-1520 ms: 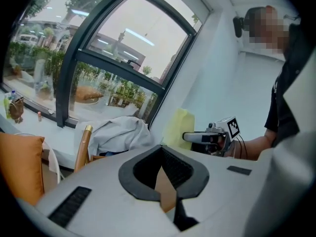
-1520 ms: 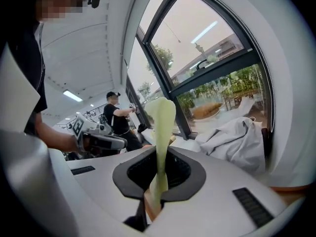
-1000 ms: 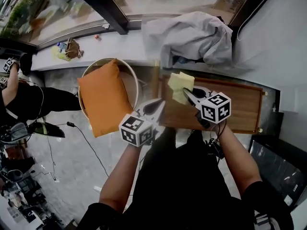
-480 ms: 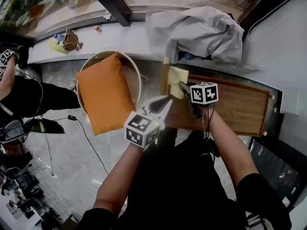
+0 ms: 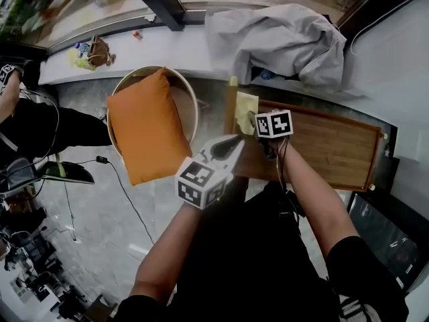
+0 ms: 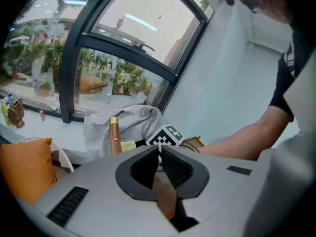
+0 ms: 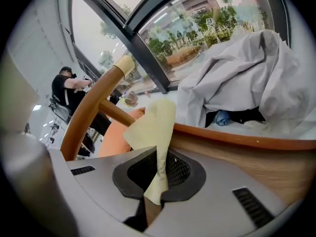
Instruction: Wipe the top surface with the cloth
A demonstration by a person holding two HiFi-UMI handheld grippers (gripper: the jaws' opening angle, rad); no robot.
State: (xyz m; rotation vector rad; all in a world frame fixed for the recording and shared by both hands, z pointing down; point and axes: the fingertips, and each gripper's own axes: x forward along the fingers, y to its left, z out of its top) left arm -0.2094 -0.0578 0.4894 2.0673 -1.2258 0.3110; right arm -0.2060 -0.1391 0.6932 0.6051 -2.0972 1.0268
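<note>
A yellow cloth (image 5: 245, 106) lies bunched at the far left corner of the wooden table top (image 5: 328, 146). My right gripper (image 5: 255, 118) is over that corner, shut on the cloth. In the right gripper view a twisted strip of the cloth (image 7: 153, 125) rises from between the jaws of the right gripper (image 7: 158, 157), with the wooden top (image 7: 266, 162) stretching behind it. My left gripper (image 5: 232, 141) hovers at the table's near left edge. In its own view the left gripper (image 6: 159, 150) is shut with nothing in it.
An orange cushion (image 5: 144, 126) fills a round chair left of the table. A grey sheet (image 5: 281, 39) is heaped on the window ledge behind it. A person in black (image 5: 30, 129) stands at far left. A curved wooden rail (image 7: 86, 112) rises by the cloth.
My right gripper has slid the cloth away from me, toward the far left corner, and the cloth has bunched smaller. The left gripper has barely moved.
</note>
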